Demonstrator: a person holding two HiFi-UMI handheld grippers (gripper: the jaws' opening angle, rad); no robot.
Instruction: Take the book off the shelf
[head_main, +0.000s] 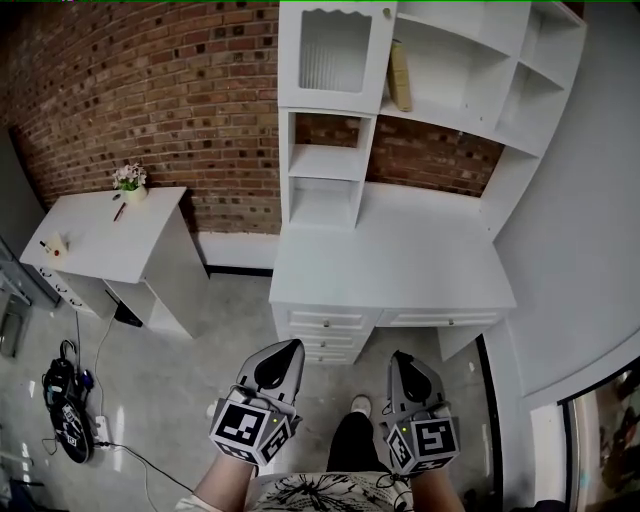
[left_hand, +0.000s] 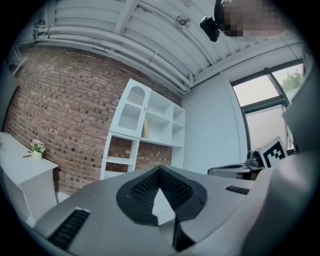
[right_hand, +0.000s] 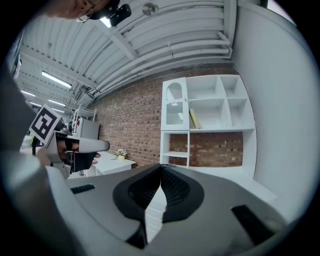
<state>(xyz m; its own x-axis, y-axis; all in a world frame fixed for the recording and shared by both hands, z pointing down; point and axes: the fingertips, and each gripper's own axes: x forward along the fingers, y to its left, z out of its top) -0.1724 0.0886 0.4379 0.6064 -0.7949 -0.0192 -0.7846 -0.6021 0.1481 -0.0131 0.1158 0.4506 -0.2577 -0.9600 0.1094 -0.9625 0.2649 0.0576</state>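
A: While you stand back from the shelf (head_main: 455, 120), where is the book (head_main: 400, 75)?

B: Leaning against a top compartment's left wall. My left gripper (left_hand: 160, 169) and right gripper (right_hand: 161, 166) are closed, empty. The book looks thin, stiff, light (my guess); I'd pinch its front edge.

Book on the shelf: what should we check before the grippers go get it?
1. See the thin tan book, leaning in the upper cubby of the white shelf unit: ok.
2. Cubby front unblocked: ok.
3. Fingers of the right gripper open: not ok, shut and empty.
4. Fingers of the left gripper open: not ok, shut and empty.
5. Grippers near the book: not ok, both are low, in front of the drawers of the white desk.
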